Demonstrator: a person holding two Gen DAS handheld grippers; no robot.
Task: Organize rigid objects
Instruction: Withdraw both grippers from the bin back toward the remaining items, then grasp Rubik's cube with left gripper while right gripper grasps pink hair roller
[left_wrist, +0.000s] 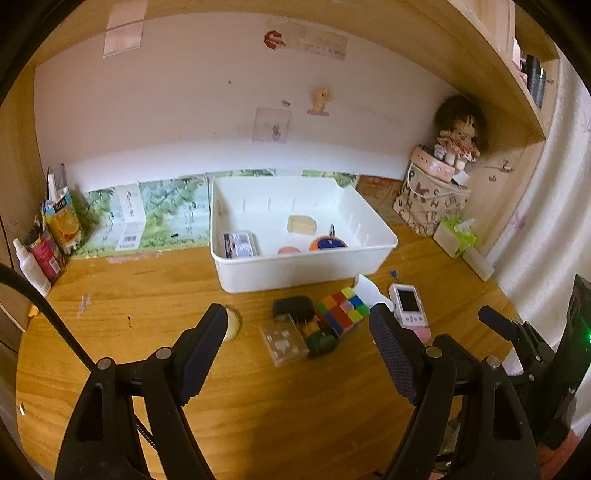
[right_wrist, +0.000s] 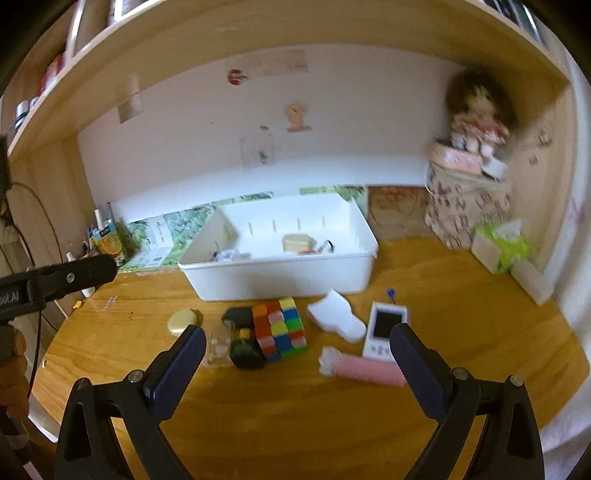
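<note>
crowding the near edge of the white plastic bin (left_wrist: 295, 275) is a tight cluster on the wooden table (left_wrist: 155, 295): a rubik's cube (left_wrist: 341, 308) touching a black charger (left_wrist: 293, 306), a dark green tape measure (left_wrist: 322, 341) and a clear plastic case (left_wrist: 282, 341) just in front of them. a round gold compact (left_wrist: 232, 323) lies apart to the left, half hidden behind the left hand-held gripper (left_wrist: 299, 326), whose jaws are spread wide with nothing between them, hovering above the table short of the cluster. to the right of the cube sit a white folded paper piece (left_wrist: 369, 290) and a white handheld device with a dark screen (left_wrist: 408, 304).

inside the bin lie a small printed box (left_wrist: 240, 244), a pale yellow block (left_wrist: 302, 224), and an orange and blue round item (left_wrist: 328, 243).

along the back stand a juice carton (left_wrist: 62, 221), a white spray bottle (left_wrist: 31, 269), a lettered fabric bag (left_wrist: 430, 205) with a doll (left_wrist: 458, 136) on top, and a green tissue box (left_wrist: 456, 236).

the right wrist view shows the right hand-held gripper (right_wrist: 297, 341) equally wide apart and empty, above the table in front of the cube (right_wrist: 281, 330). only here is the pink cylinder with a white end (right_wrist: 364, 369) seen whole, lying just in front of the handheld device (right_wrist: 386, 328) and touching the gripper's right finger in the picture; the left view catches only its tip. this view is blurred at the right, so the doll (right_wrist: 478, 125) is smeared. the bin's contents are mostly hidden here by its near wall (right_wrist: 280, 275).
</note>
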